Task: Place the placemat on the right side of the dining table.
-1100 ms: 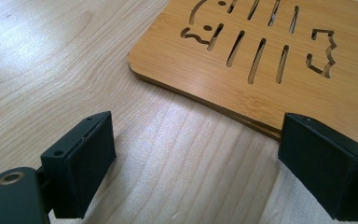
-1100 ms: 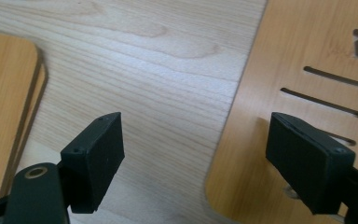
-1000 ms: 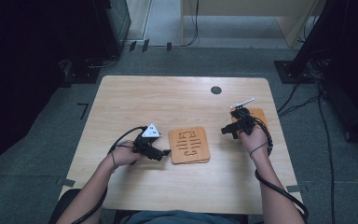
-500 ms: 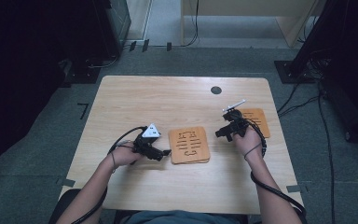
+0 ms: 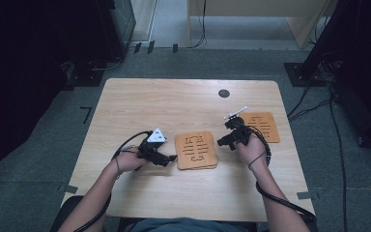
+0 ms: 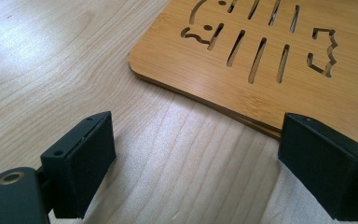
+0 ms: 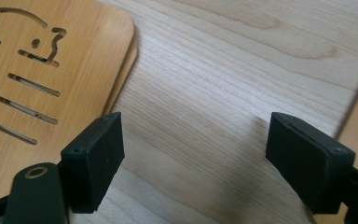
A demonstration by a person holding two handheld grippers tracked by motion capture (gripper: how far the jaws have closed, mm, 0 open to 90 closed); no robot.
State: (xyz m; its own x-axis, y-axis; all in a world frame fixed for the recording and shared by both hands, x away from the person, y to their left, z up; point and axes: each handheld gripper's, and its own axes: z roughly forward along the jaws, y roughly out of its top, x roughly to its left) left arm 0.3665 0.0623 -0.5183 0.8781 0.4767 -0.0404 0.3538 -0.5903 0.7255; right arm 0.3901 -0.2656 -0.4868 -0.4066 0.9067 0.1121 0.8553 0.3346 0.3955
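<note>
the square bamboo trivets with slotted cut-outs, stacked one on another [image 5: 196, 150], lie at the centre of the high view on the pale wooden table [image 5: 174, 104], between the two grippers. in the left gripper view the stack [image 6: 279, 60] fills the upper right of the frame, and a second board edge shows beneath the top one along its lower side. in the right gripper view the same stack [image 7: 37, 74] occupies the upper left, again with a lower board edge showing under its rounded corner.

a second slotted bamboo trivet [image 5: 263, 126] lies alone at centre right of the high view, partly behind the right gripper.

the left gripper [image 5: 166, 157], carrying a grey three-cornered plate, sits just left of the stack in the high view. its jaws stand wide apart with nothing between them but bare table; in its own view [image 6: 196, 177] the right-hand jaw is at the stack's near edge, though contact cannot be confirmed.

the right gripper [image 5: 223, 141] sits just right of the stack in the high view, between the two trivet positions. its jaws are likewise spread and hold nothing; in its own view [image 7: 193, 158] bare wood lies between them, with the left-hand jaw overlapping the stack's edge in the frame.

a small dark round disc [image 5: 224, 93] sits in the table near its far edge, upper centre right.
</note>
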